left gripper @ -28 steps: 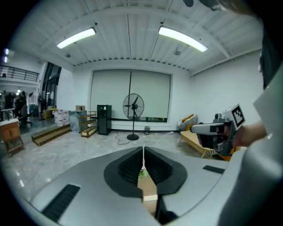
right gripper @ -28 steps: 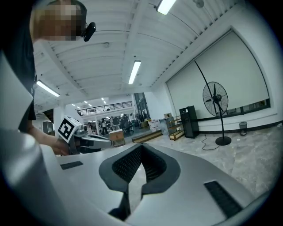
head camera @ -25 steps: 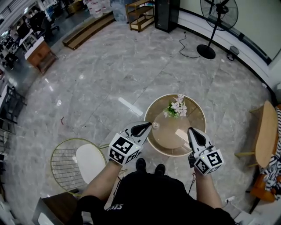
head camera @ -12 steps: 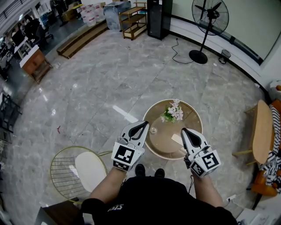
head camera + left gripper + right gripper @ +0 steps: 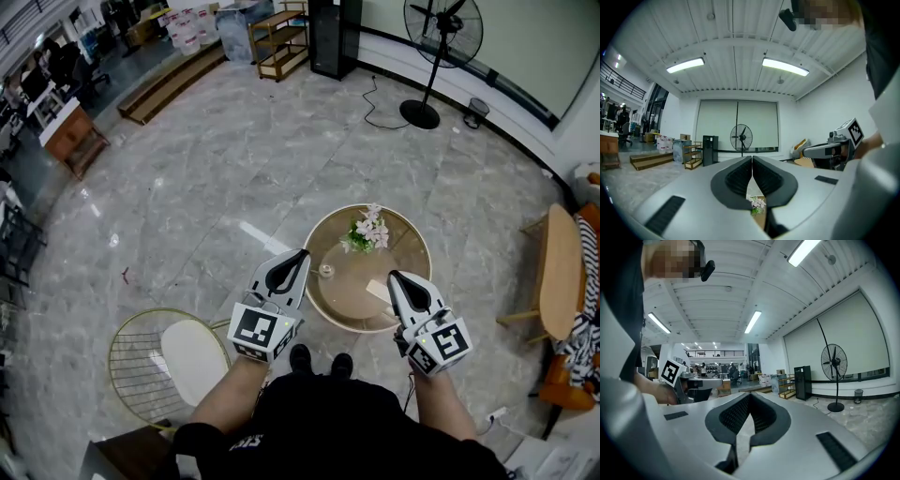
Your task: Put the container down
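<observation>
At the bottom of the head view, the person is holding both grippers at the near edge of the round table (image 5: 349, 298), one at each side. The left gripper (image 5: 300, 253) is pressing its jaws together on nothing. The right gripper (image 5: 395, 276) is also sitting closed and empty. Just past the left tip, the small clear container (image 5: 325, 271) is standing on the tabletop, apart from both grippers. Flowers (image 5: 367, 231) are sitting by the far rim. A pedestal fan (image 5: 441, 28) is standing at upper right.
</observation>
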Demonstrator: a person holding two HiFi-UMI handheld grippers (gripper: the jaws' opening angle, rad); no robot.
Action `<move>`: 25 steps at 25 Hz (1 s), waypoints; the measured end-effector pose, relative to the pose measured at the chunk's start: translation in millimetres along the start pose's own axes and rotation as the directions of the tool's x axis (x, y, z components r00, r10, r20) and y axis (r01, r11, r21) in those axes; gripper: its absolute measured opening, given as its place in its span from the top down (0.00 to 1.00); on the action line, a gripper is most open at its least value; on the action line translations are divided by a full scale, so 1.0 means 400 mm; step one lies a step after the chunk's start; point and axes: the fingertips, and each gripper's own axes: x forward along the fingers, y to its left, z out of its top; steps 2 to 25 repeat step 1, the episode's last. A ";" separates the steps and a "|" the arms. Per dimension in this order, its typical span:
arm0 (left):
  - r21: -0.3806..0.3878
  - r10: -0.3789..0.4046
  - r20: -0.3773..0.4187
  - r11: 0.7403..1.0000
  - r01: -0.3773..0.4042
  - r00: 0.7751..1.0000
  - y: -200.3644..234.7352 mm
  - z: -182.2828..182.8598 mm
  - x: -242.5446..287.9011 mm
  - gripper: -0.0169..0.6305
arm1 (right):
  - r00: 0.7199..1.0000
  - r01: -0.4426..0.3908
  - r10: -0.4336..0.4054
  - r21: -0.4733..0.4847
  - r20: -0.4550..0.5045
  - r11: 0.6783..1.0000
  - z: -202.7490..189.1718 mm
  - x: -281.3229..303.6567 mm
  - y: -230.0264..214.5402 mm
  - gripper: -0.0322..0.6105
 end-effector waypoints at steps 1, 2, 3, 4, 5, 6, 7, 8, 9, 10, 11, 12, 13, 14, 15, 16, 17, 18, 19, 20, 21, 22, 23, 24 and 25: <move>0.000 0.002 0.000 1.000 -0.002 1.000 -0.002 -0.001 -0.002 0.95 | 1.000 0.002 -0.002 -0.001 -0.001 1.000 0.000 -0.004 0.000 0.93; 0.000 0.002 0.000 1.000 -0.002 1.000 -0.002 -0.001 -0.002 0.95 | 1.000 0.002 -0.002 -0.001 -0.001 1.000 0.000 -0.004 0.000 0.93; 0.000 0.002 0.000 1.000 -0.002 1.000 -0.002 -0.001 -0.002 0.95 | 1.000 0.002 -0.002 -0.001 -0.001 1.000 0.000 -0.004 0.000 0.93; 0.000 0.002 0.000 1.000 -0.002 1.000 -0.002 -0.001 -0.002 0.95 | 1.000 0.002 -0.002 -0.001 -0.001 1.000 0.000 -0.004 0.000 0.93; 0.000 0.002 0.000 1.000 -0.002 1.000 -0.002 -0.001 -0.002 0.95 | 1.000 0.002 -0.002 -0.001 -0.001 1.000 0.000 -0.004 0.000 0.93; 0.000 0.002 0.000 1.000 -0.002 1.000 -0.002 -0.001 -0.002 0.95 | 1.000 0.002 -0.002 -0.001 -0.001 1.000 0.000 -0.004 0.000 0.93; 0.000 0.002 0.000 1.000 -0.002 1.000 -0.002 -0.001 -0.002 0.95 | 1.000 0.002 -0.002 -0.001 -0.001 1.000 0.000 -0.004 0.000 0.93; 0.000 0.002 0.000 1.000 -0.002 1.000 -0.002 -0.001 -0.002 0.95 | 1.000 0.002 -0.002 -0.001 -0.001 1.000 0.000 -0.004 0.000 0.93; 0.000 0.002 0.000 1.000 -0.002 1.000 -0.002 -0.001 -0.002 0.95 | 1.000 0.002 -0.002 -0.001 -0.001 1.000 0.000 -0.004 0.000 0.93; 0.000 0.002 0.000 1.000 -0.002 1.000 -0.002 -0.001 -0.002 0.95 | 1.000 0.002 -0.002 -0.001 -0.001 1.000 0.000 -0.004 0.000 0.93; 0.000 0.002 0.000 1.000 -0.002 1.000 -0.002 -0.001 -0.002 0.95 | 1.000 0.002 -0.002 -0.001 -0.001 1.000 0.000 -0.004 0.000 0.93; 0.000 0.002 0.000 1.000 -0.002 1.000 -0.002 -0.001 -0.002 0.95 | 1.000 0.002 -0.002 -0.001 -0.001 1.000 0.000 -0.004 0.000 0.93; 0.000 0.002 0.000 1.000 -0.002 1.000 -0.002 -0.001 -0.002 0.95 | 1.000 0.002 -0.002 -0.001 -0.001 1.000 0.000 -0.004 0.000 0.93; 0.000 0.002 0.000 1.000 -0.002 1.000 -0.002 -0.001 -0.002 0.95 | 1.000 0.002 -0.002 -0.001 -0.001 1.000 0.000 -0.004 0.000 0.93; 0.000 0.002 0.000 1.000 -0.002 1.000 -0.002 -0.001 -0.002 0.95 | 1.000 0.002 -0.002 -0.001 -0.001 1.000 0.000 -0.004 0.000 0.93; 0.000 0.002 0.000 1.000 -0.002 1.000 -0.002 -0.001 -0.002 0.95 | 1.000 0.002 -0.002 -0.001 -0.001 1.000 0.000 -0.004 0.000 0.93; 0.000 0.002 0.000 1.000 -0.002 1.000 -0.002 -0.001 -0.002 0.95 | 1.000 0.002 -0.002 -0.001 -0.001 1.000 0.000 -0.004 0.000 0.93; 0.000 0.002 0.000 1.000 -0.002 1.000 -0.002 -0.001 -0.002 0.95 | 1.000 0.002 -0.002 -0.001 -0.001 1.000 0.000 -0.004 0.000 0.93; 0.000 0.002 0.000 1.000 -0.002 1.000 -0.002 -0.001 -0.002 0.95 | 1.000 0.002 -0.002 -0.001 -0.001 1.000 0.000 -0.004 0.000 0.93; 0.000 0.002 0.000 1.000 -0.002 1.000 -0.002 -0.001 -0.002 0.95 | 1.000 0.002 -0.002 -0.001 -0.001 1.000 0.000 -0.004 0.000 0.93; 0.000 0.002 0.000 1.000 -0.002 1.000 -0.002 -0.001 -0.002 0.95 | 1.000 0.002 -0.002 -0.001 -0.001 1.000 0.000 -0.004 0.000 0.93; 0.000 0.002 0.000 1.000 -0.002 1.000 -0.002 -0.001 -0.002 0.95 | 1.000 0.002 -0.002 -0.001 -0.001 1.000 0.000 -0.004 0.000 0.93; 0.000 0.002 0.000 1.000 -0.002 1.000 -0.002 -0.001 -0.002 0.95 | 1.000 0.002 -0.002 -0.001 -0.001 1.000 0.000 -0.004 0.000 0.93; 0.000 0.002 0.000 1.000 -0.002 1.000 -0.002 -0.001 -0.002 0.95 | 1.000 0.002 -0.002 -0.001 -0.001 1.000 0.000 -0.004 0.000 0.93; 0.000 0.002 0.000 1.000 -0.002 1.000 -0.002 -0.001 -0.002 0.95 | 1.000 0.002 -0.002 -0.001 -0.001 1.000 0.000 -0.004 0.000 0.93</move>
